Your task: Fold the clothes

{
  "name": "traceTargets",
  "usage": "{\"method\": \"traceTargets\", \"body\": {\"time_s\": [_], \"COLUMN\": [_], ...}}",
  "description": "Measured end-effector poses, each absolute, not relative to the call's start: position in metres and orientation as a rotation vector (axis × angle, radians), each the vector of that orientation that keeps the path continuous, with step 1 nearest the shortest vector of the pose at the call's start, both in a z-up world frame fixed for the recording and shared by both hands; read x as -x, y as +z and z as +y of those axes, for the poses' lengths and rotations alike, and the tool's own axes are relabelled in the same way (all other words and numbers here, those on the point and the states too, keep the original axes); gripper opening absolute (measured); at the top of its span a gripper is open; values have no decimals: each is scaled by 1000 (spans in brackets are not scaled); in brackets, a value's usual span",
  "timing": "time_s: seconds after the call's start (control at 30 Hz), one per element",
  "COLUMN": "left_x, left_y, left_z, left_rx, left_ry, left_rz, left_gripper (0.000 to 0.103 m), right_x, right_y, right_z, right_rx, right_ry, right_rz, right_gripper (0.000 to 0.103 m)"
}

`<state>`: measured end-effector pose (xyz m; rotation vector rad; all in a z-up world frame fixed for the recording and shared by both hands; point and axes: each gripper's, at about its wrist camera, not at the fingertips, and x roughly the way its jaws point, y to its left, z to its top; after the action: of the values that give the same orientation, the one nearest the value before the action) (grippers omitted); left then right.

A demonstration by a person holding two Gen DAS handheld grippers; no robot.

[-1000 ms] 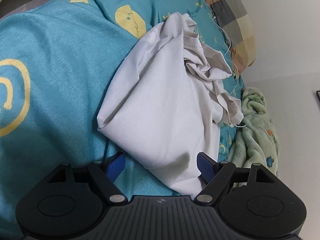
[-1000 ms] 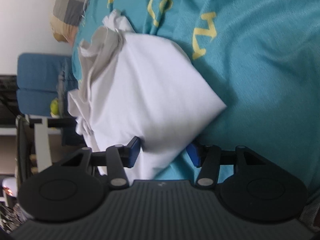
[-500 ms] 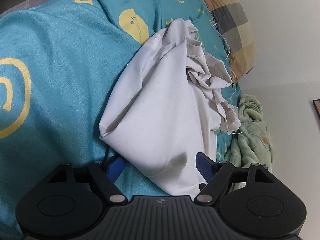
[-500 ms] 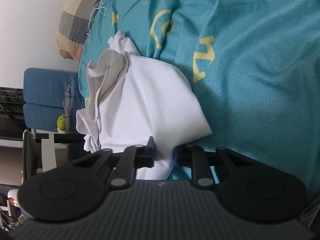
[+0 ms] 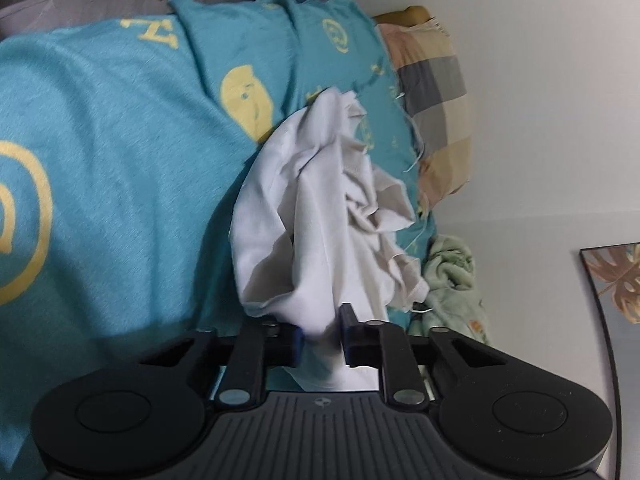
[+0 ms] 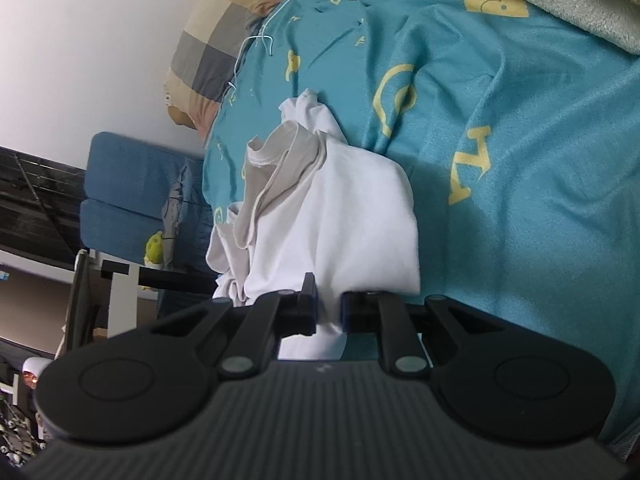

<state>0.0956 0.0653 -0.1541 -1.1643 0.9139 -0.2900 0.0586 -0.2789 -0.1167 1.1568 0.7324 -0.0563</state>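
While my left gripper (image 5: pixel 322 336) and right gripper (image 6: pixel 328 314) each pinch a near edge of the white shirt (image 5: pixel 316 224), the garment stretches away from both claws across the teal bedspread (image 5: pixel 120 168), long axis pointing toward the checked pillow (image 5: pixel 436 96). Soft, thin cotton, bunched and wrinkled at its far end.

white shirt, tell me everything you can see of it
The white shirt looks like thin soft cotton, bunched and crumpled, not yet folded flat. A stitched hem or neckline curls up on its far side. It lies on the teal bedspread with yellow prints. The left gripper and the right gripper are each shut on its near edge, with cloth pinched between the fingers.
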Motion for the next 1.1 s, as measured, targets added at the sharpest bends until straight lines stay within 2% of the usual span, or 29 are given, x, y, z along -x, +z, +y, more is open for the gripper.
{"method": "traceTargets", "body": {"time_s": [0.17, 0.8, 1.1], "left_x": [-90, -83, -77], "left_y": [-145, -164, -118], "left_z": [73, 87, 82], "left_rx": [1202, 1306, 1252], "left_ry": [-315, -239, -296], "left_rz": [857, 880, 795], "left_gripper": [9, 9, 7], "right_x": [-58, -58, -54], "right_y": [-109, -104, -87], "right_z": [-275, -276, -279], "right_rx": [-1128, -1126, -1154], "right_ry": [-44, -19, 27], "right_rz": [712, 697, 674], "right_gripper": [14, 13, 13]}}
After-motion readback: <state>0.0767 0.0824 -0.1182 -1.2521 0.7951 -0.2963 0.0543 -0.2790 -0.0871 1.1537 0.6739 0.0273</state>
